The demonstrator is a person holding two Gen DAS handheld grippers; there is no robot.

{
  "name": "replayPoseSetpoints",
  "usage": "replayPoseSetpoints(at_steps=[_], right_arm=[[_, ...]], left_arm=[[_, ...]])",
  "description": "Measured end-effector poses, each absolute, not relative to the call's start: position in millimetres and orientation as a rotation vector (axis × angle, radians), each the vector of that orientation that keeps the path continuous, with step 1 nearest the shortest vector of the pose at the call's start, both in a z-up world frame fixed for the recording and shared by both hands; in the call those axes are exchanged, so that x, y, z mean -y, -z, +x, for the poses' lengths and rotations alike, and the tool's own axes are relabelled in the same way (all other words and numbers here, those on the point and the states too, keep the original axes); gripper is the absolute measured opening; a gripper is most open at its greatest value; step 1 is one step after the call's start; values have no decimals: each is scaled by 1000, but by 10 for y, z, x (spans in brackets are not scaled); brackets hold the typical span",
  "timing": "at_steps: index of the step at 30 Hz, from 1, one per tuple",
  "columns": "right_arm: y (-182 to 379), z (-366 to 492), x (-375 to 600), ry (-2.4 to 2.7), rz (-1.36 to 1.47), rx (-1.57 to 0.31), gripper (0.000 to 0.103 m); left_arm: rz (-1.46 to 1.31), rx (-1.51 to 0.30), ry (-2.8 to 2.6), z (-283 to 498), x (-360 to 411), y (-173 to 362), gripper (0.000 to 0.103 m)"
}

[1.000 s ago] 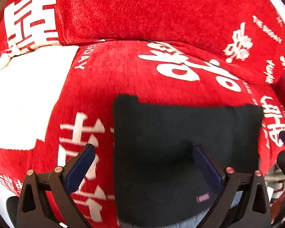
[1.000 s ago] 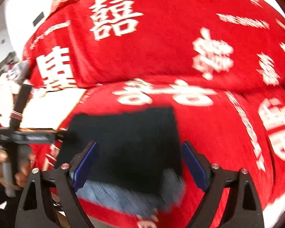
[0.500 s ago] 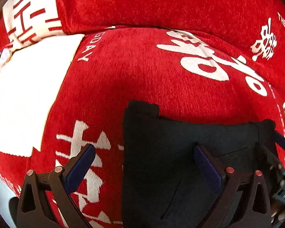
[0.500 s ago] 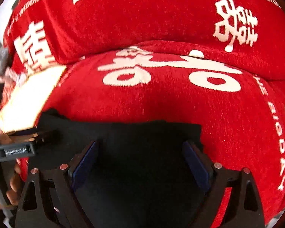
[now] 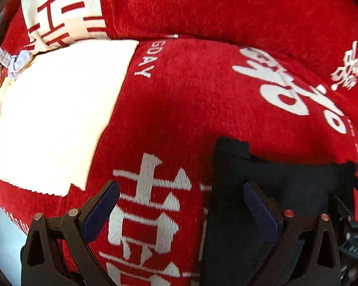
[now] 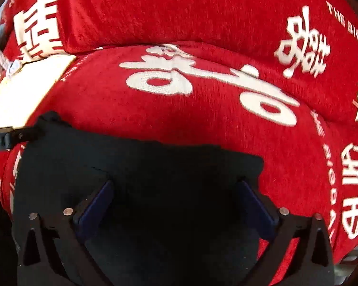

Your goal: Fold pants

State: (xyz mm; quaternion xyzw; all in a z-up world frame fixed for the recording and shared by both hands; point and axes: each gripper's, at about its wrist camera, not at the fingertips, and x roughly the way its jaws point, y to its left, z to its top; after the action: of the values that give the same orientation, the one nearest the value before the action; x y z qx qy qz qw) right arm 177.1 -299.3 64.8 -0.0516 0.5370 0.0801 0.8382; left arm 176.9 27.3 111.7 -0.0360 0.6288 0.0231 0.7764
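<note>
The black pants (image 6: 140, 164) lie folded into a flat rectangle on the red sofa seat (image 6: 202, 124). In the left wrist view the same pants (image 5: 286, 181) fill the lower right. My left gripper (image 5: 181, 197) is open, straddling the left edge of the pants: its left finger hangs over the red cover, its right finger over black cloth. My right gripper (image 6: 174, 195) points down over the middle of the pants, its jaws still opening wide, pads apart from the cloth and holding nothing. The left gripper's tip (image 6: 2, 138) shows at the pants' left corner.
A cream cushion panel (image 5: 55, 114) lies on the seat to the left. The red backrest (image 5: 226, 7) with white characters rises behind. Small pale clothes (image 5: 9, 62) sit at the far left. The sofa's front edge runs below the pants.
Both grippers have come down closer over the pants. The left one shifted left, so the pants now sit at its right. The right gripper's jaws widened and the pants lie flat.
</note>
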Motion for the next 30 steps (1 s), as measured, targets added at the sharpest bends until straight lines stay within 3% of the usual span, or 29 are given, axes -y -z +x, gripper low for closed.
replayPoseSetpoints(at_steps=[5, 13, 22, 26, 30], right_arm=[[-875, 1295, 3110, -155, -60, -1065, 103], [-632, 590, 3078, -130, -176, -1034, 103], [-891, 307, 2989, -117, -161, -962, 103], [-628, 386, 2979, -129, -160, -1065, 103], [-752, 330, 3058, -124, -122, -1042, 103]], left_arm=[[-137, -1373, 25, 1304, -284, -1214, 103], [-5, -1362, 35, 686, -192, -1145, 103], [-50, -1300, 92, 554, -88, -1345, 103], [-4, -1263, 73, 517, 17, -1190, 103], [15, -1253, 66, 482, 19, -1219, 103]])
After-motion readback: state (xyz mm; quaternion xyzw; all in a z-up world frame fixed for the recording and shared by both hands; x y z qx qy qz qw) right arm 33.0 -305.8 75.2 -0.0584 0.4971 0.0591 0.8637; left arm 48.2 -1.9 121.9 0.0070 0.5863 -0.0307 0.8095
